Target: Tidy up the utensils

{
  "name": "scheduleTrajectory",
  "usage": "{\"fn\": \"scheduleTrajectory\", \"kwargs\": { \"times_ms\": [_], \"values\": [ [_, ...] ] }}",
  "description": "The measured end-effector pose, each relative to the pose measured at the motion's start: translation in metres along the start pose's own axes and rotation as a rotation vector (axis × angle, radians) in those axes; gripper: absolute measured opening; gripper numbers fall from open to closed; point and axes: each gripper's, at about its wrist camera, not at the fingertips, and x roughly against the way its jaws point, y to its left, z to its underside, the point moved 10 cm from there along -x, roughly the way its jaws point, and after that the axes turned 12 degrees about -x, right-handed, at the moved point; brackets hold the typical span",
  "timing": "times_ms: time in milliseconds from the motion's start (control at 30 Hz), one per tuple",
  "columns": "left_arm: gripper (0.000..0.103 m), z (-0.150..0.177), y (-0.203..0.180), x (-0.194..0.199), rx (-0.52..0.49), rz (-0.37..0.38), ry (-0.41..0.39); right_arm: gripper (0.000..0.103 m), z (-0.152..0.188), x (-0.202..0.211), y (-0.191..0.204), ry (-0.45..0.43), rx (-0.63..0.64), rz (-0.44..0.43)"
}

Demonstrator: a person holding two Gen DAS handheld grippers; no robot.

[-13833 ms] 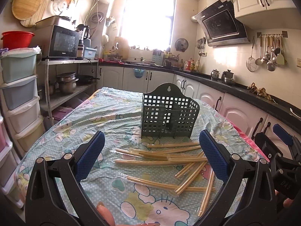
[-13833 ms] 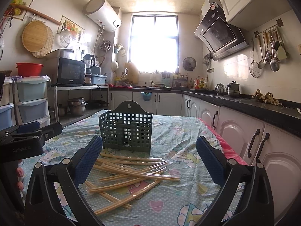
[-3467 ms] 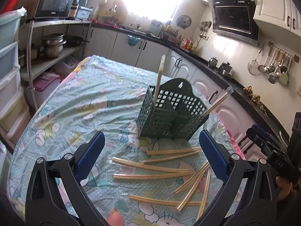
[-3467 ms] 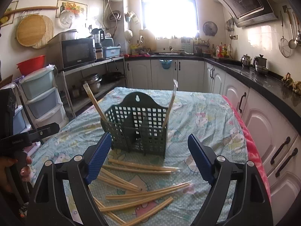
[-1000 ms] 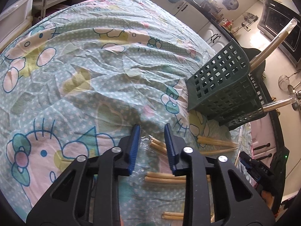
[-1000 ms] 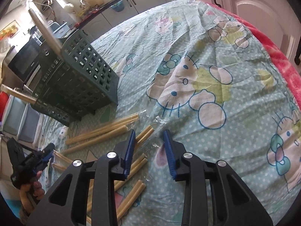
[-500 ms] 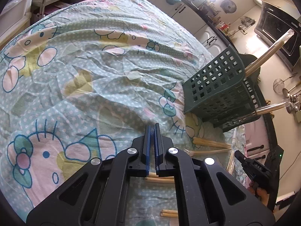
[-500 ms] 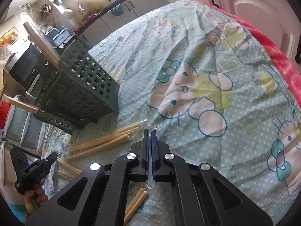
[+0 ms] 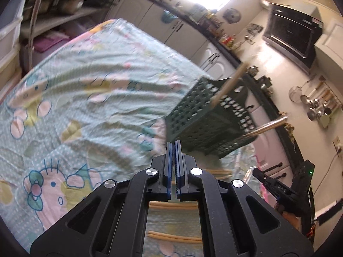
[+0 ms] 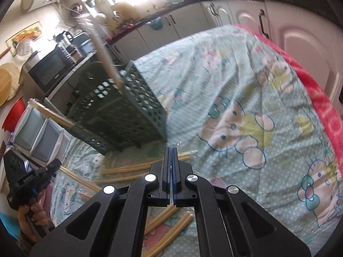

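Chopsticks (image 10: 124, 169) in clear wrappers lie scattered on the table (image 10: 246, 90) before the green basket (image 10: 128, 115), where two more pairs lean. Left gripper (image 9: 173, 147) and right gripper (image 10: 170, 153) both show jaws pressed together; what they pinch cannot be told.

Legible markings in the two wrist views

The only readable text is "DAS", printed in pale letters on the black body of the right gripper (image 9: 278, 187), right of the green basket (image 9: 205, 124); lettering elsewhere is blurred.
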Motion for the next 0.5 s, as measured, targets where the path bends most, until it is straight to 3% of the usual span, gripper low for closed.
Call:
{"fn": "scheduleTrajectory", "kwargs": {
  "times_ms": [500],
  "values": [
    [0.001, -0.028, -0.058, 0.029, -0.116, 0.063, -0.089, 0.001, -0.002, 0.04, 0.064, -0.091, 0.176, -0.088]
  ]
}}
